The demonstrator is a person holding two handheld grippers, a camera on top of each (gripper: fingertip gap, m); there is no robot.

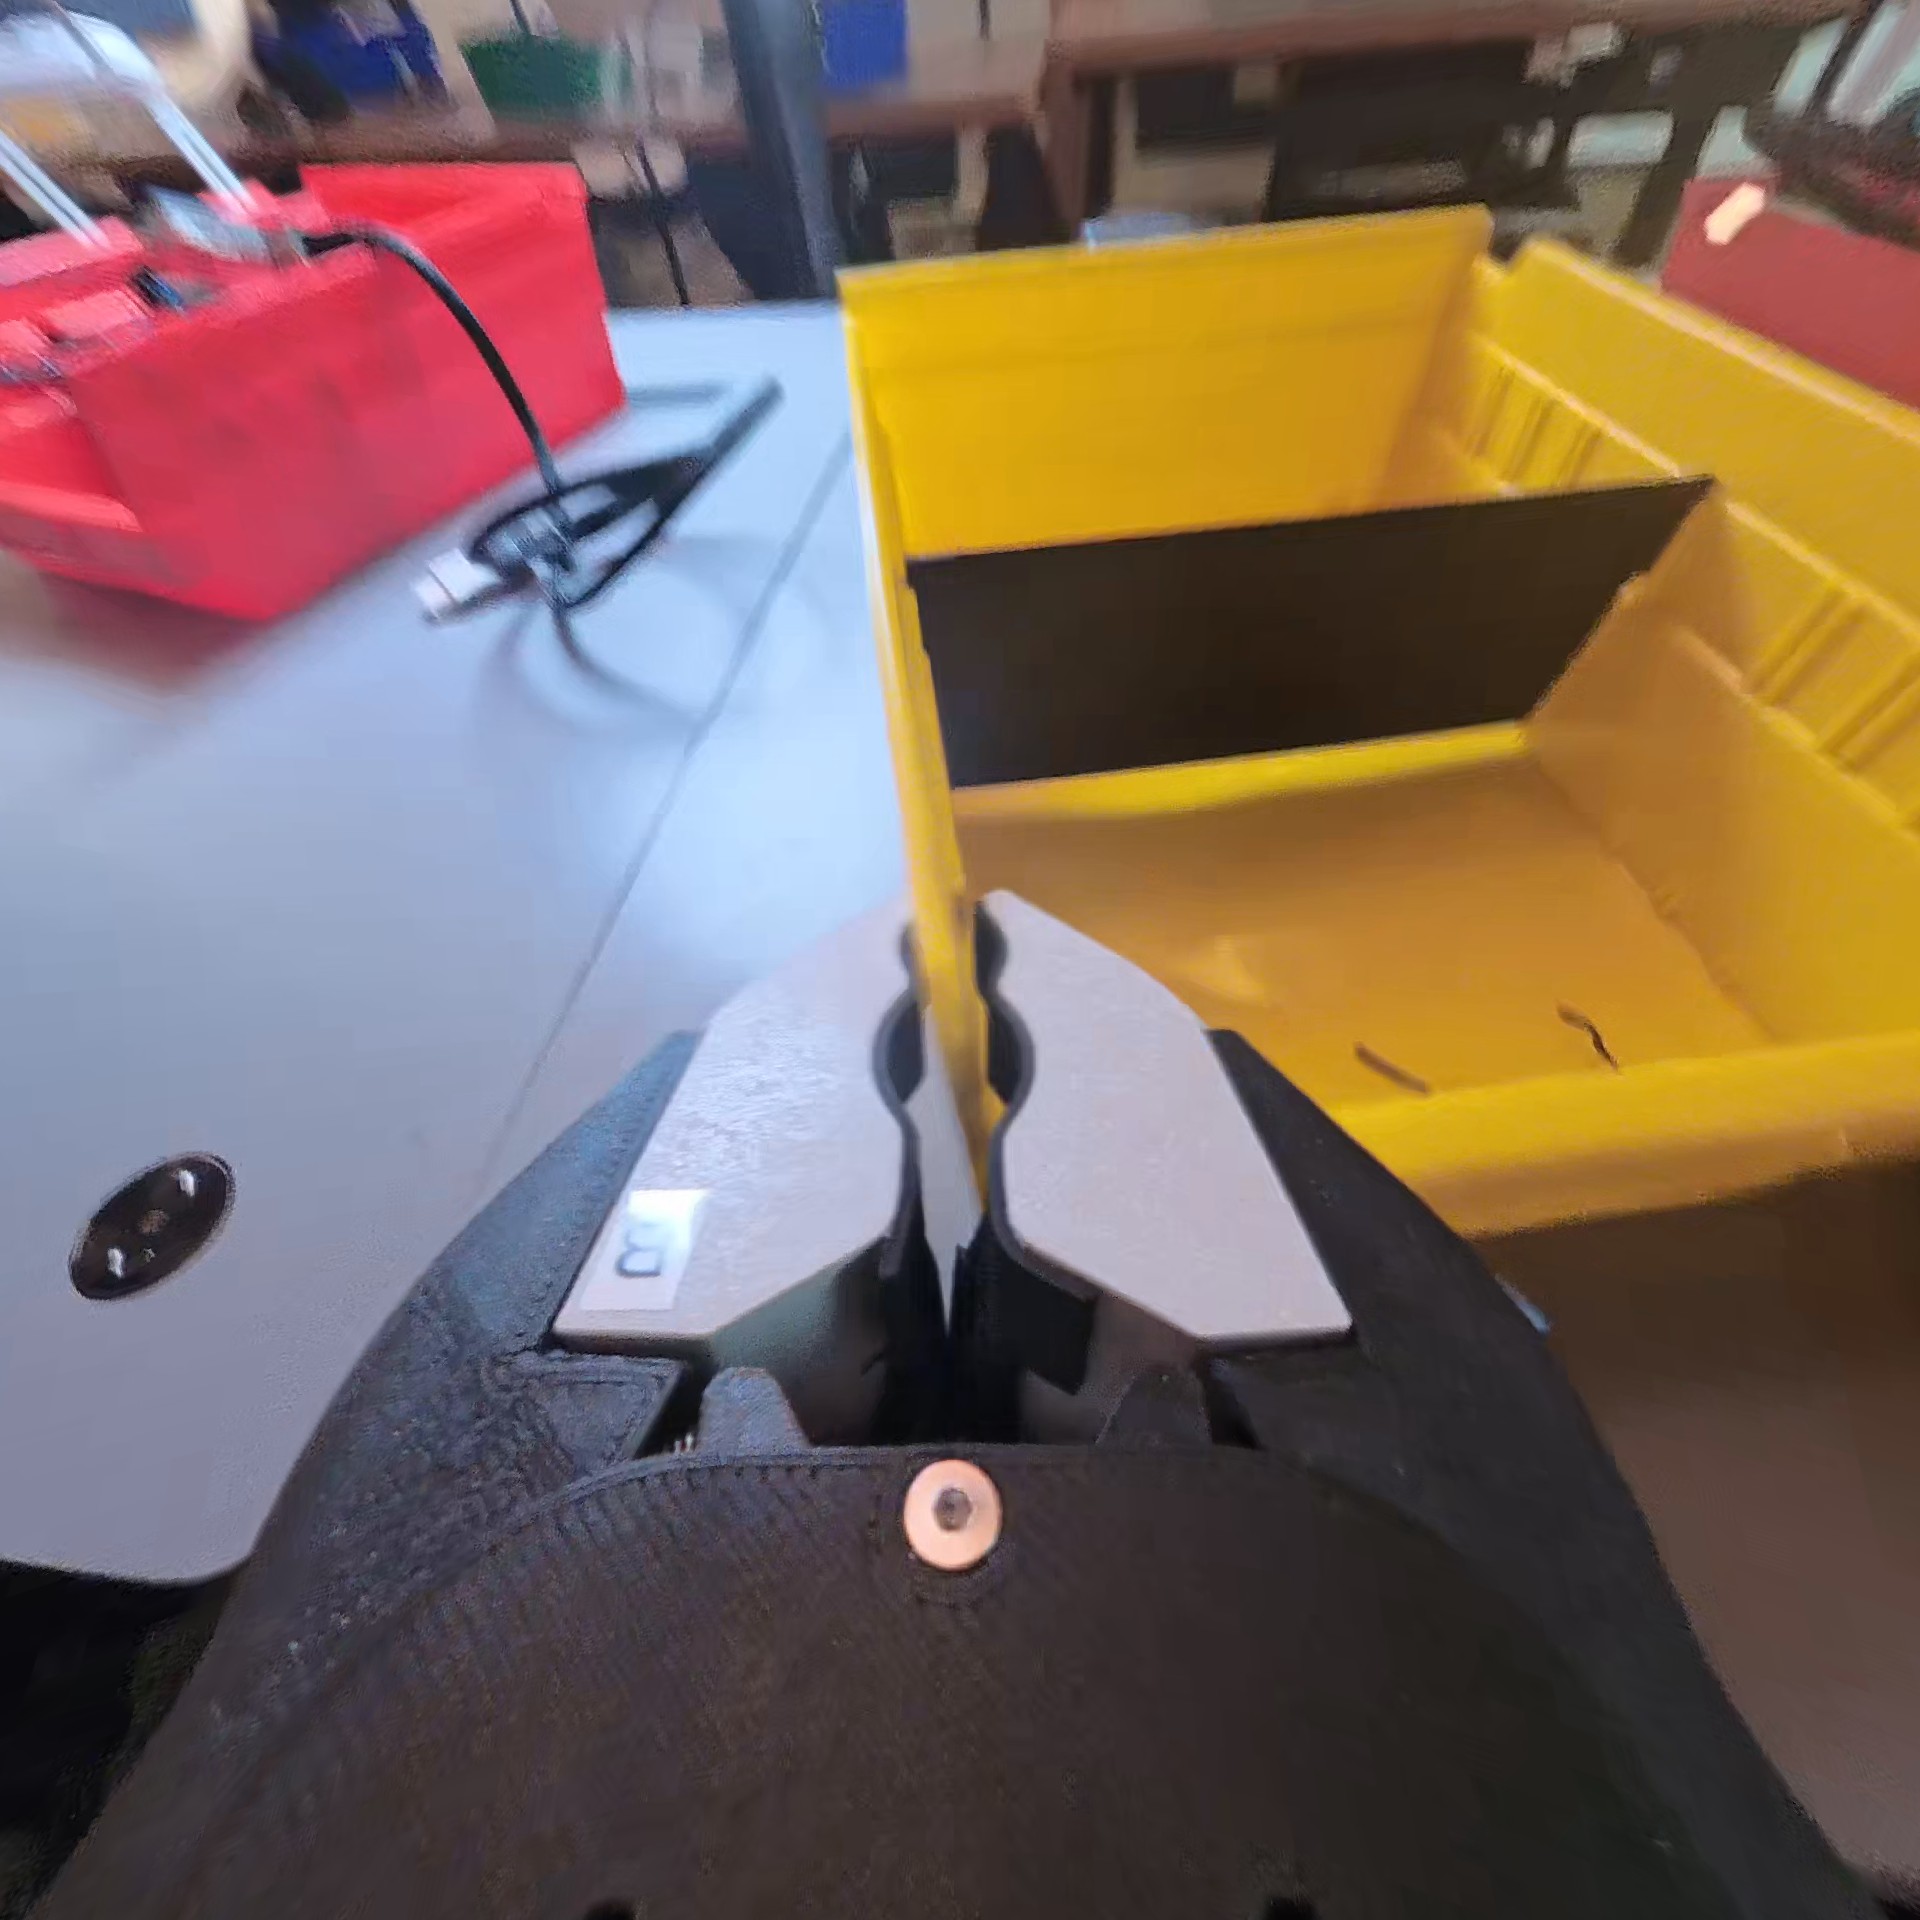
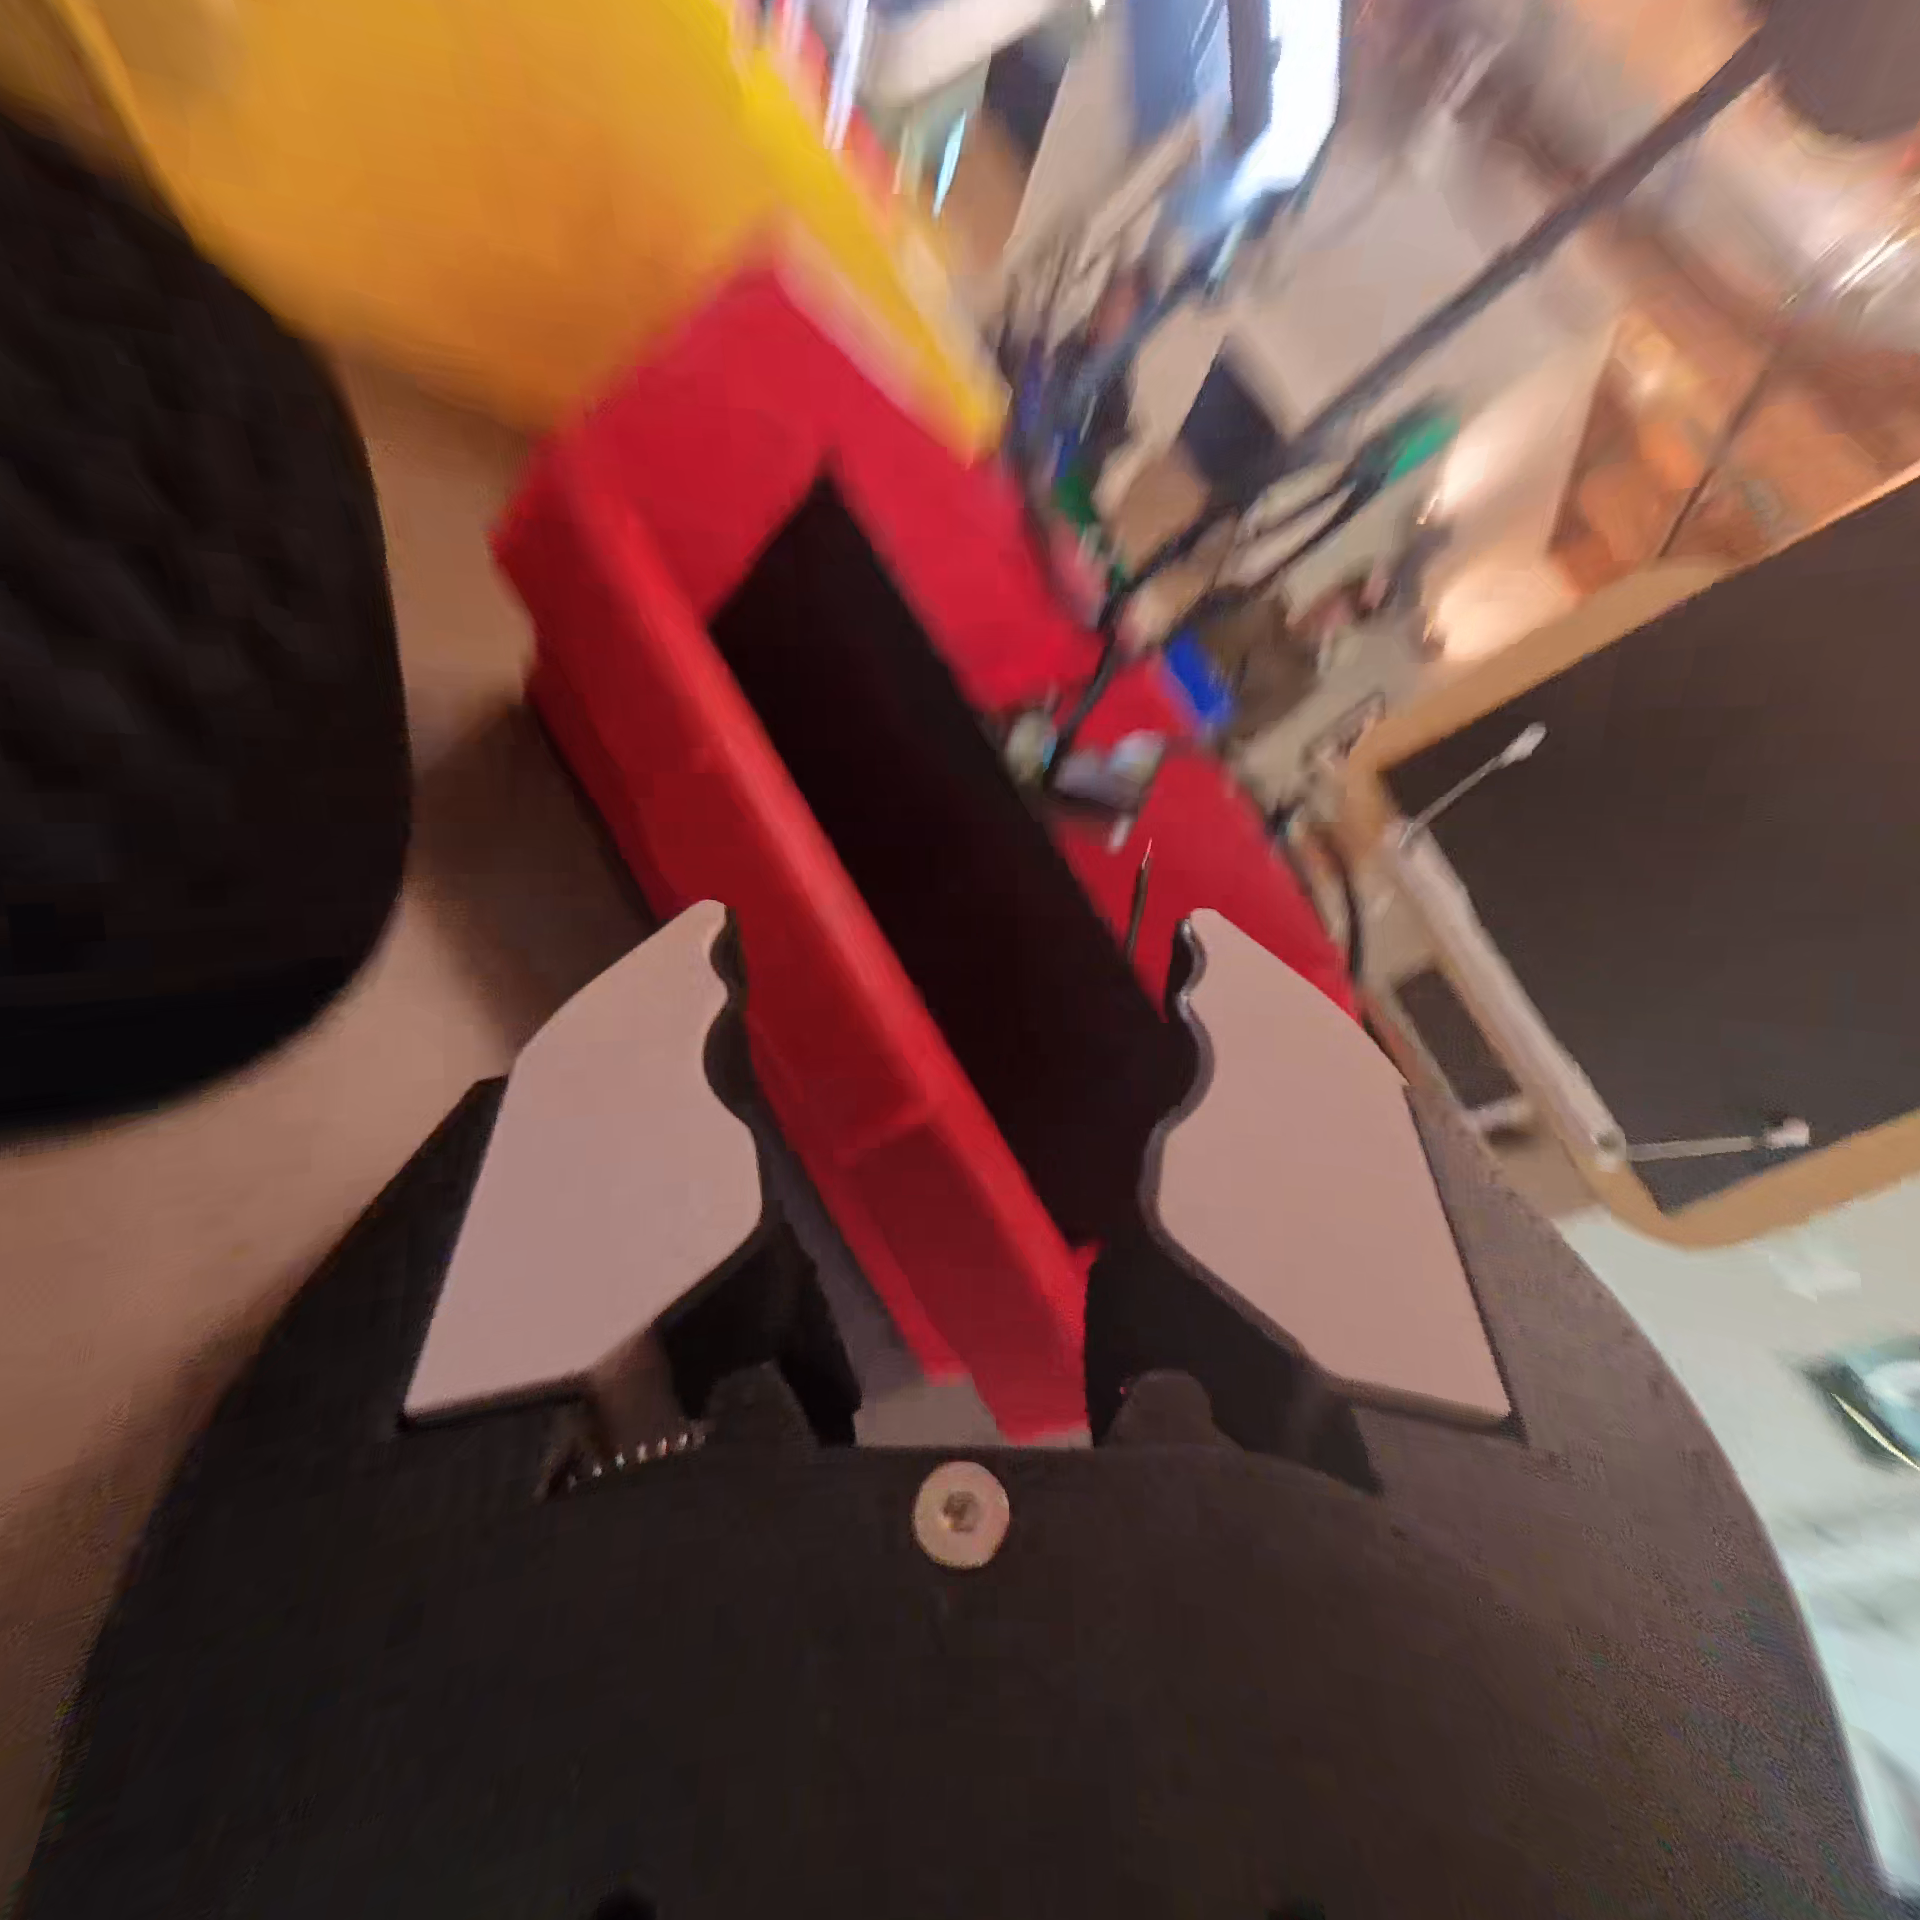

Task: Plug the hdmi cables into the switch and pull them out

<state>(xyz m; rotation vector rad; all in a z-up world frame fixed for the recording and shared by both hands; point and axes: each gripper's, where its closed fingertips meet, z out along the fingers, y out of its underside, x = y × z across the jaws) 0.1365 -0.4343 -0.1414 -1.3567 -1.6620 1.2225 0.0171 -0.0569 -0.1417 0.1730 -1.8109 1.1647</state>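
The work surface is a pale grey table (image 1: 312,883) in a cluttered workshop; benches and coloured bins behind it are blurred. A yellow bin (image 1: 1351,935) with a black divider (image 1: 1299,634) stands on the right part of the table. A red bin (image 1: 312,416) sits at far left. Between them lies a black cable (image 1: 488,353), coiled, its silver plug (image 1: 449,584) flat on the table, long axis pointing toward the near left. The left gripper (image 1: 948,935) is pinched on the yellow bin's near-left wall. The right gripper (image 2: 951,920) is spread, straddling a red bin (image 2: 727,831) wall; this view is blurred.
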